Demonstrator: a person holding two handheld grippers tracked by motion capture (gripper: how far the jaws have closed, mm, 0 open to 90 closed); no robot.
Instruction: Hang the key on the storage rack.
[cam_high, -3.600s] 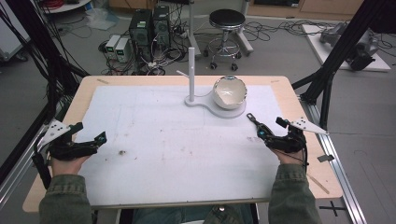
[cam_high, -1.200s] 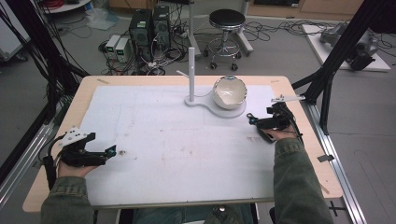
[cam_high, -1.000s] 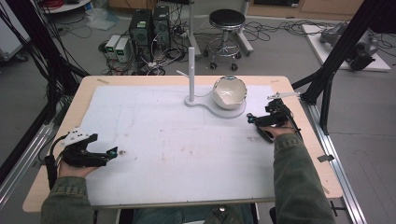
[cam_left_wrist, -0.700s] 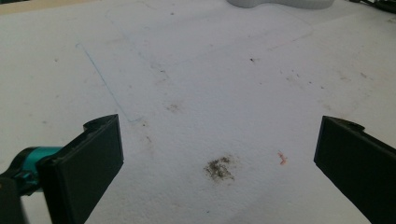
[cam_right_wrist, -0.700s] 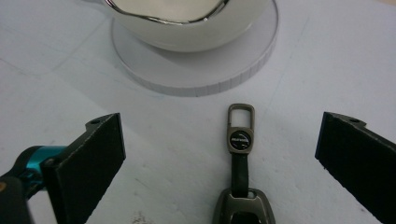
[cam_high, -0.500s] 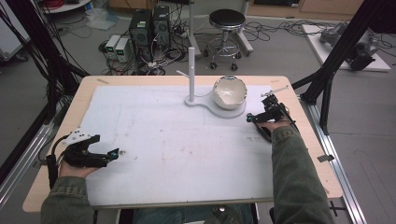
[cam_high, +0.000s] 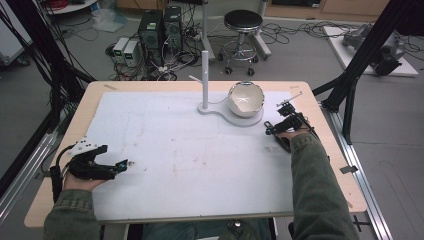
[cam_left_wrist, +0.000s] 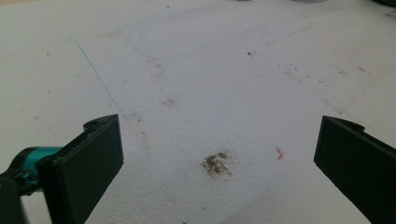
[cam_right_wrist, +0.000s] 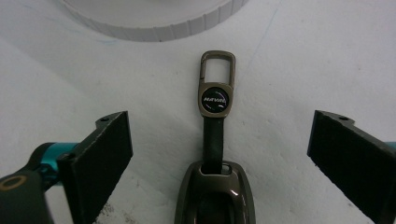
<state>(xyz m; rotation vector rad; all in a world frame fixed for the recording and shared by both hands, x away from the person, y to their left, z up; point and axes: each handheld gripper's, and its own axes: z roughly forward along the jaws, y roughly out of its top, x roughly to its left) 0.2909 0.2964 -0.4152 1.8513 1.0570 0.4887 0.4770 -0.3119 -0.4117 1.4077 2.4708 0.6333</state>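
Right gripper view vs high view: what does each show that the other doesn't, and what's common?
Right gripper view alone: a metal key fob lying between the open right tongs, with its strap, a round logo badge and a clip loop pointing at the stand's base.

High view alone: the white bowl, the upright post, the left tongs open over the mat, both sleeves, and the floor with a stool.

Shared: the white mat, the stand's round base and the right tongs beside it.

One bowl (cam_high: 245, 98), one key fob (cam_right_wrist: 214, 186)
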